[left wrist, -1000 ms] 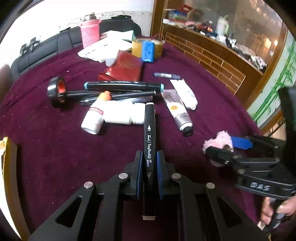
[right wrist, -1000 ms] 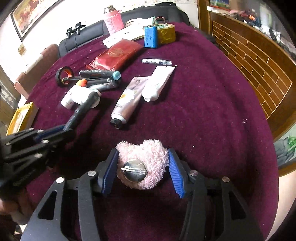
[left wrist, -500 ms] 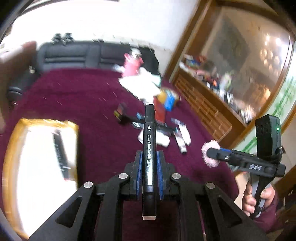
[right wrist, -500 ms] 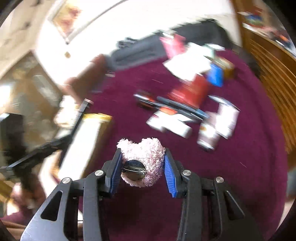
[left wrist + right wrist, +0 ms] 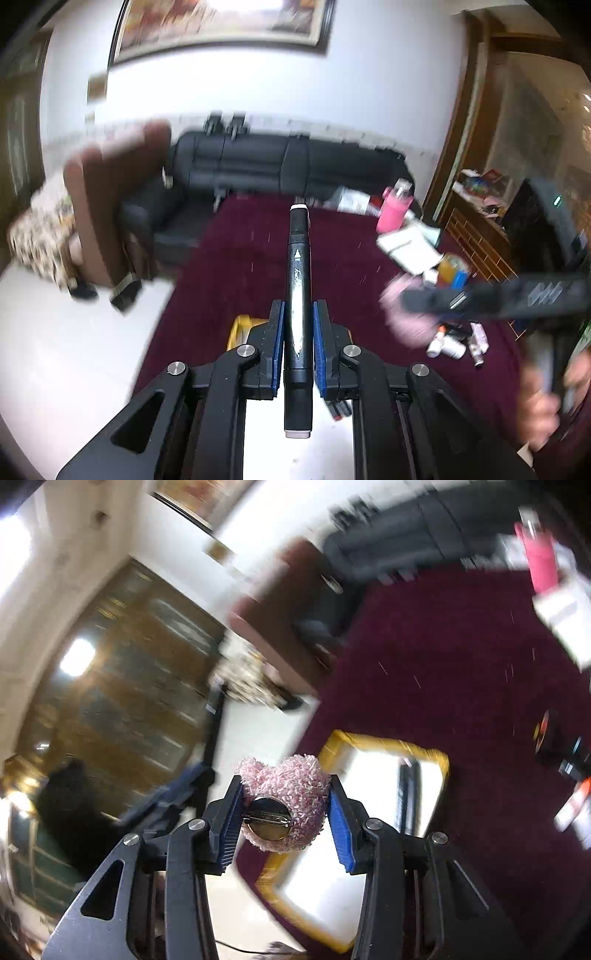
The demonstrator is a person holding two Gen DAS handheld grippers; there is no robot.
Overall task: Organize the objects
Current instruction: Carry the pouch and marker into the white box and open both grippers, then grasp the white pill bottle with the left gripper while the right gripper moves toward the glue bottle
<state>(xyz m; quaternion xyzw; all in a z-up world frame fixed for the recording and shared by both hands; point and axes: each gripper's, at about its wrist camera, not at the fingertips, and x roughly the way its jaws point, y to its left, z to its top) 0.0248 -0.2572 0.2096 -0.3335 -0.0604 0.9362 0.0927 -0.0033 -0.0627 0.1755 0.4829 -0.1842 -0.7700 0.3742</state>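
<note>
Motion blur smears both fisheye views; only the held marker [image 5: 297,314] and pink brooch [image 5: 284,808] stay sharp. Ceiling light glares in cabinet glass [image 5: 77,657]; edges curve, darken.

markers: 1 [image 5: 297,295] | fuzzy brooches: 1 [image 5: 286,805] | trays: 1 [image 5: 384,744] | bottles: maybe 2 [image 5: 445,341]

The black marker [image 5: 297,317] looked smooth, slightly glossy plastic. The pink brooch [image 5: 286,805] was fuzzy cloth with a shiny metal back. The maroon tablecloth [image 5: 461,686] beneath appeared matt, napped fabric.
</note>
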